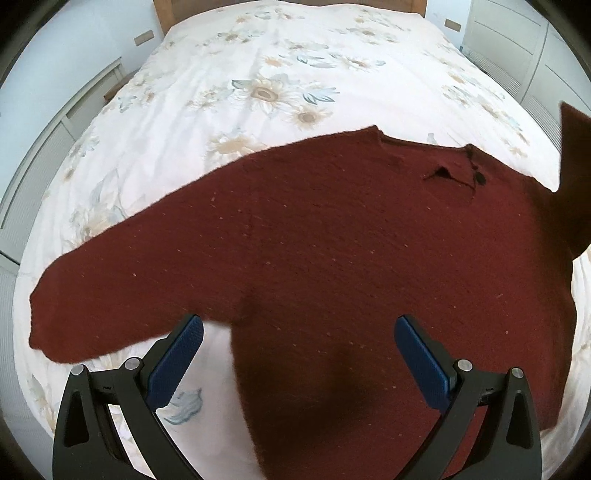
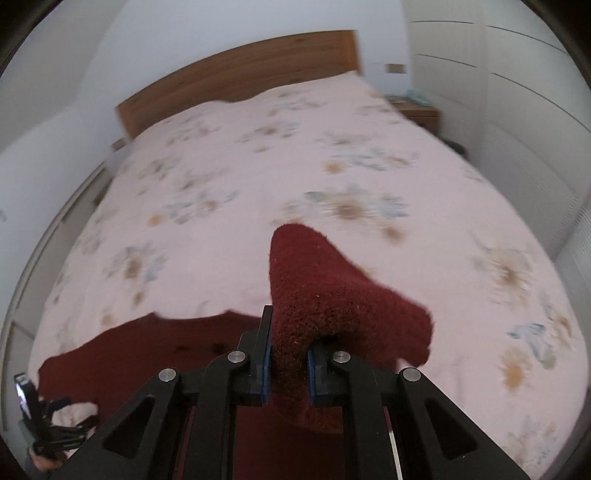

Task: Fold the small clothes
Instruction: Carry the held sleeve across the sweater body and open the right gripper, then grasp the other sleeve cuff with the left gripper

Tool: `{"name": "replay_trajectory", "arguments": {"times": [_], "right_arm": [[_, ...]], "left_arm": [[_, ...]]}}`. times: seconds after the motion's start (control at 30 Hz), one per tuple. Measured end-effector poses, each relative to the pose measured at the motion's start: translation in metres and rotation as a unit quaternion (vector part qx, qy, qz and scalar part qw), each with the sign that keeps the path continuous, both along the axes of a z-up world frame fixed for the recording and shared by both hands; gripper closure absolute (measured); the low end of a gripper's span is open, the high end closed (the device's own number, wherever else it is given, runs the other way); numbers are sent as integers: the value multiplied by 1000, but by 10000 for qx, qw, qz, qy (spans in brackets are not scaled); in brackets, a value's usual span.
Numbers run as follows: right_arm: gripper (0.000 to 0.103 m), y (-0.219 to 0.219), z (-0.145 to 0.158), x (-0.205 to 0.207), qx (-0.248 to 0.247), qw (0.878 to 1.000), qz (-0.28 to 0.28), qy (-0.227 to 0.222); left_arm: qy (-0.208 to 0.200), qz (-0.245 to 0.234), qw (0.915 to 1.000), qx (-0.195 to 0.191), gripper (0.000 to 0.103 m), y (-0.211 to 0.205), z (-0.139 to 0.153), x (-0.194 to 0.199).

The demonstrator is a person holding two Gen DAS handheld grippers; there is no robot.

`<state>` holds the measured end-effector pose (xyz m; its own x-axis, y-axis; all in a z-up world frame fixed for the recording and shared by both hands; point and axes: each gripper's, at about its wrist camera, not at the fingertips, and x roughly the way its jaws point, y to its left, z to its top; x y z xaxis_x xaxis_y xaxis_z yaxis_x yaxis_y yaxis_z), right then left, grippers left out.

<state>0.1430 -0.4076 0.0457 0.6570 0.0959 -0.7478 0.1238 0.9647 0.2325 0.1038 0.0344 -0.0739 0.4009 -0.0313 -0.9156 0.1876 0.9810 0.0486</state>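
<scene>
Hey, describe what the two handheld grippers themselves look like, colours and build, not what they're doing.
Both match. The left gripper and right gripper have matte black frames with triangular cut-outs and round silver pivot bolts. Each finger carries a flat, textured blue pad. No cables, markings or sleeves are clearly visible in the wrist views.

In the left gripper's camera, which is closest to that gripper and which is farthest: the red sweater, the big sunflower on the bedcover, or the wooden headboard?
1. The red sweater: it lies spread on the bed right under the open left gripper.
2. The big sunflower: printed mid-bed, beyond the sweater's collar.
3. The wooden headboard: at the bed's far end, top of the view.
</scene>
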Motion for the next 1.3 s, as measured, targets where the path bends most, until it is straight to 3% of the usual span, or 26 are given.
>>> {"name": "replay_trajectory", "arguments": {"times": [0.1,0.23,0.43,0.57,0.67,0.73,0.77,0.83,1.0,1.13,1.3], "right_arm": [[89,34,-13,17,12,9993,346,158],[89,80,-55,32,38,9954,745,608],[89,118,-130,38,113,9863,987,1316],[87,135,-156,31,-11,9820,1079,1552],[83,143,-172,28,-147,9782,1142,1728],[73,146,-182,26,-255,9767,1117,1812],[68,146,-184,24,-287,9765,1107,1826],[45,146,-187,20,-367,9752,1146,1855],[39,139,-176,9,-541,9733,1220,1870],[27,127,-157,-6,-671,9721,1301,1832],[25,90,-136,-32,-830,9774,1034,1647]], "left_arm": [[-10,13,10000,0,1,5,-1,3],[30,68,10000,51,1,12,-6,8],[263,115,9996,-71,1,21,-19,9],[340,156,9993,-43,1,24,-23,10],[333,152,9993,-11,1,25,-24,11],[340,142,9993,-13,1,25,-25,10],[343,135,9993,-13,1,25,-25,10],[351,111,9993,30,1,24,-25,9],[382,78,9992,113,1,20,-26,8],[352,-12,9993,128,1,13,-23,8],[273,-240,9992,180,1,-4,-19,8]]}}
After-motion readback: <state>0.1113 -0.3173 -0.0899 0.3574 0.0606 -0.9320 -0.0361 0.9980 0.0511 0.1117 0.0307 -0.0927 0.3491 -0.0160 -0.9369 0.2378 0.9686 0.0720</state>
